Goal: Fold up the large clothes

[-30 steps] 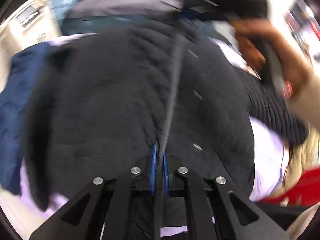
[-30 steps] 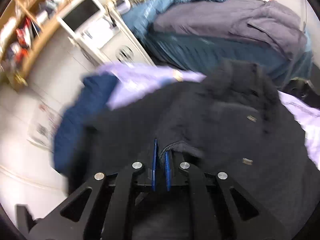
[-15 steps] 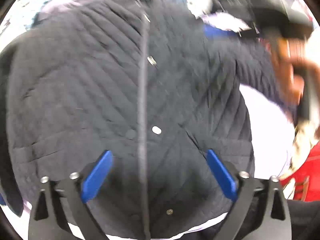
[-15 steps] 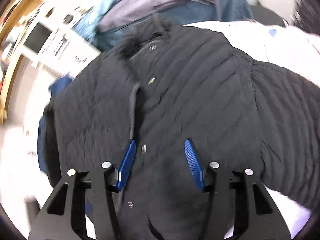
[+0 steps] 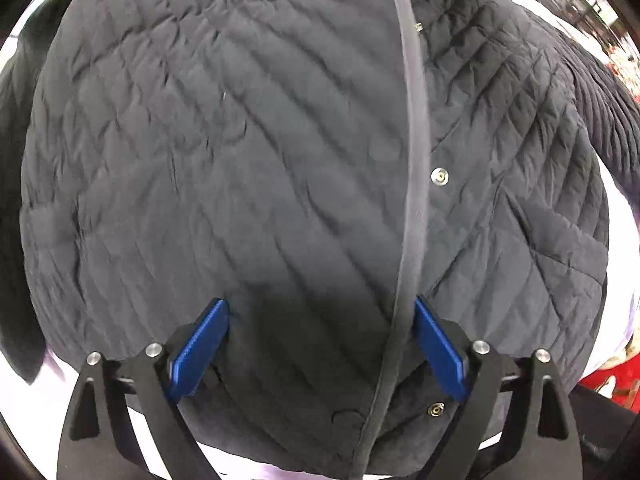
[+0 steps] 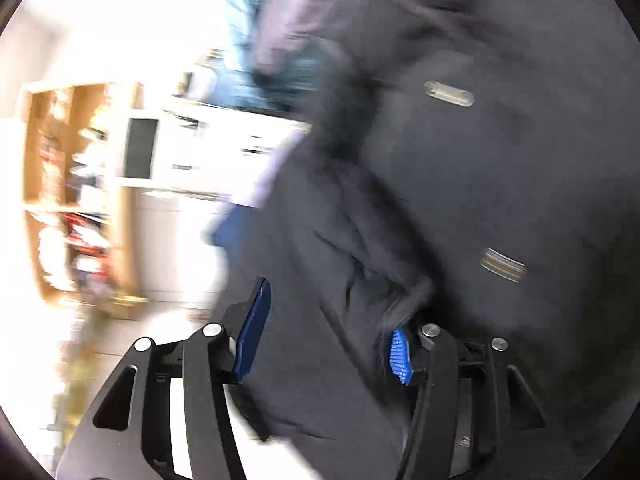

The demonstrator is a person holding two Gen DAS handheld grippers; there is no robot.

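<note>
Spreading wide, both the left gripper [image 5: 320,354] and right gripper [image 6: 326,338] are released above the black quilted jacket [image 5: 280,160]; its hem is edged by pale tabletop [image 5: 248,466].

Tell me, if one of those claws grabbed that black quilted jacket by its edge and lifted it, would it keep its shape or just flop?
Probably flop: the black quilted jacket lies in soft wrinkles and drapes over the surface. It looks puffy, so likely light for its bulk. The smooth fabric may slip between the blue pads, so a thin pinch might not hold.
</note>
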